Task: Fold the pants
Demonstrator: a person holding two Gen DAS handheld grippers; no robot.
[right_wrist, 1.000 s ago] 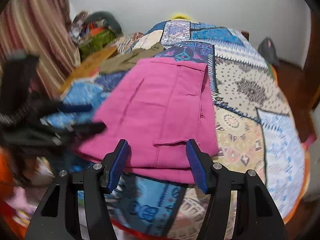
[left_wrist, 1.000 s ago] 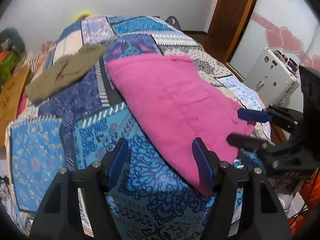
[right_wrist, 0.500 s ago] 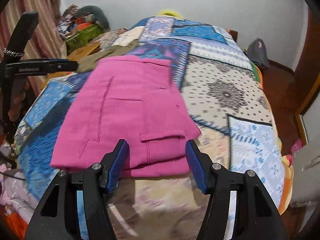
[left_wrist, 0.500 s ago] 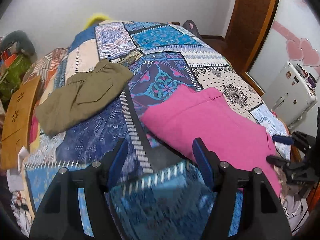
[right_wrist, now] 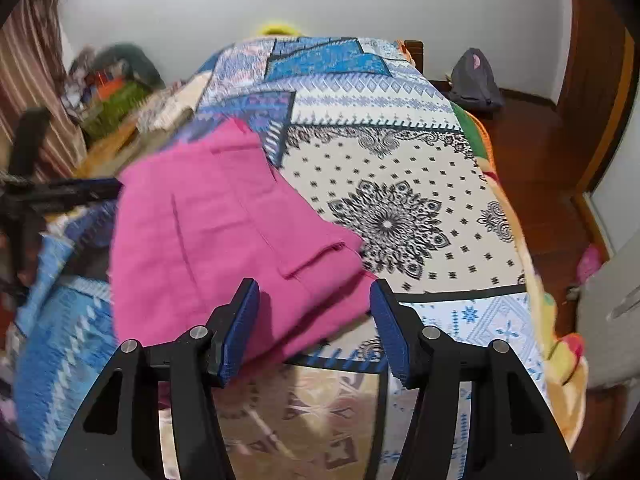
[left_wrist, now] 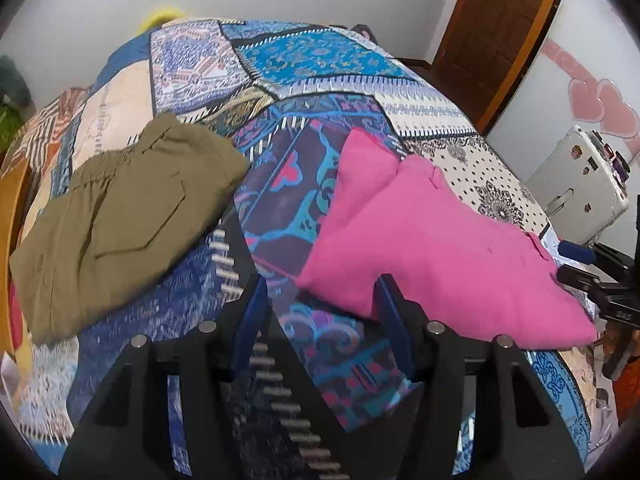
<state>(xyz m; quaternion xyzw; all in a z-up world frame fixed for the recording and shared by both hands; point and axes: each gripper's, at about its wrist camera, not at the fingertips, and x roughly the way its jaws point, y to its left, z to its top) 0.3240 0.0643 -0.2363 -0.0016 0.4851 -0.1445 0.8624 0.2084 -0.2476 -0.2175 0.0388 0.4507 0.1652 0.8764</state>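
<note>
Folded pink pants (left_wrist: 432, 248) lie on the patchwork bedspread (left_wrist: 312, 60); they also show in the right wrist view (right_wrist: 224, 232). My left gripper (left_wrist: 320, 320) is open and empty, hovering above the bed with its right finger at the pants' near left edge. My right gripper (right_wrist: 314, 328) is open and empty, just above the near corner of the pink pants. The right gripper shows at the far right of the left wrist view (left_wrist: 588, 264), beside the pants' end. Folded olive pants (left_wrist: 120, 224) lie on the bed to the left.
A wooden door (left_wrist: 500, 28) and a white suitcase (left_wrist: 576, 184) stand right of the bed. A grey backpack (right_wrist: 476, 84) sits on the wooden floor. Cluttered clothes (right_wrist: 108, 92) and a striped curtain (right_wrist: 36, 80) are at the bed's left side.
Both grippers have swung across the bed: the left view moved leftward toward the olive pants, the right view rightward. The pink pants lie still. Both grippers stay open.
</note>
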